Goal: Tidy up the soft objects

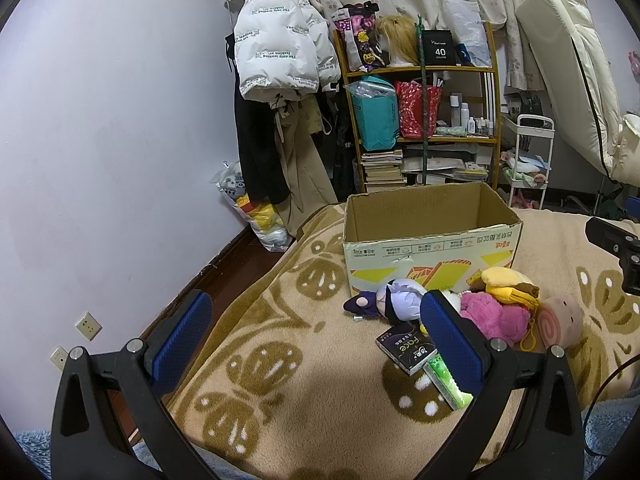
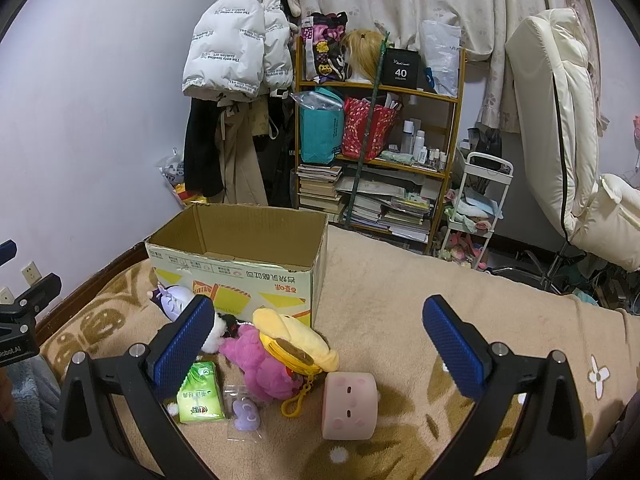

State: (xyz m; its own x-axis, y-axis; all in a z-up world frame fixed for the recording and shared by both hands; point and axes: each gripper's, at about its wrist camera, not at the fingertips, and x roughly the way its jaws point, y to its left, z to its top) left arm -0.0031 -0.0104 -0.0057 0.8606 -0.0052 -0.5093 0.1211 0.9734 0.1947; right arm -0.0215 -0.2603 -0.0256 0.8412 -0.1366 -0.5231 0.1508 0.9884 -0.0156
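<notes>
An open, empty-looking cardboard box (image 1: 432,240) (image 2: 236,264) stands on the beige blanket. In front of it lies a pile of soft toys: a purple-haired doll (image 1: 384,298) (image 2: 174,298), a pink plush (image 1: 494,316) (image 2: 260,364), a yellow plush pouch (image 1: 506,284) (image 2: 292,340) and a pink roll-shaped plush (image 1: 558,322) (image 2: 350,406). My left gripper (image 1: 316,340) is open and empty, left of the pile. My right gripper (image 2: 320,340) is open and empty, above the pile and the roll plush.
A black tissue pack (image 1: 406,346), a green tissue pack (image 2: 200,392) (image 1: 446,380) and a small bagged purple item (image 2: 245,414) lie by the toys. A cluttered shelf (image 1: 420,112), hanging coats (image 1: 276,40), a white cart (image 2: 476,208) and a cream chair (image 2: 560,120) stand behind the bed.
</notes>
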